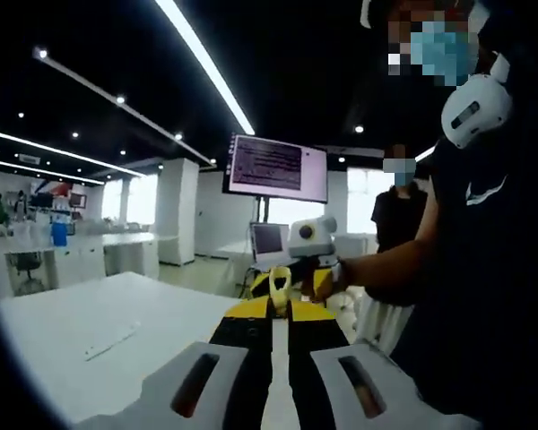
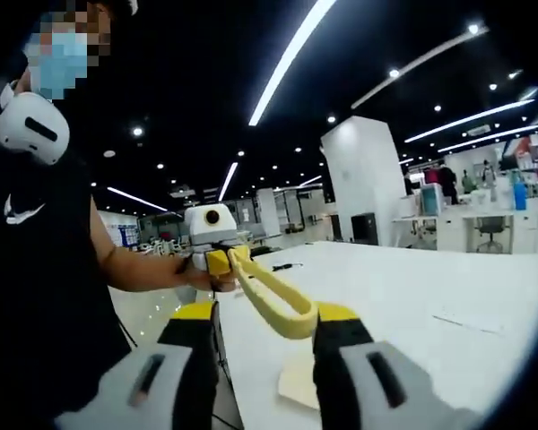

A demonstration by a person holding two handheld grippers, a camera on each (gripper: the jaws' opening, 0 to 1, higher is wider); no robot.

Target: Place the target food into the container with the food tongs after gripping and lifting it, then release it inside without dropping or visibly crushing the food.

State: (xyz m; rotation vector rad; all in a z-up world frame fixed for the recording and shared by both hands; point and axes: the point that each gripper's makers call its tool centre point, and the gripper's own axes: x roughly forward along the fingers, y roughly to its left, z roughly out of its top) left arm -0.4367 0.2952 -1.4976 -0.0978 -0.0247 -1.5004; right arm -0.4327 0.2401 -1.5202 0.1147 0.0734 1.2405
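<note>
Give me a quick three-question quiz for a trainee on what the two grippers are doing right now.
1. True or false: the left gripper has its jaws spread wide.
2. What spans the gap from one gripper to the other above the white table? A) a metal spoon B) yellow food tongs C) a blue cup
3. Fill in: the jaws that stand apart, with the looped end of the tongs between them, belong to the ____ gripper.

Key: 1 false, its jaws are nearly together on the tongs. 2 B. 3 right, the right gripper.
</note>
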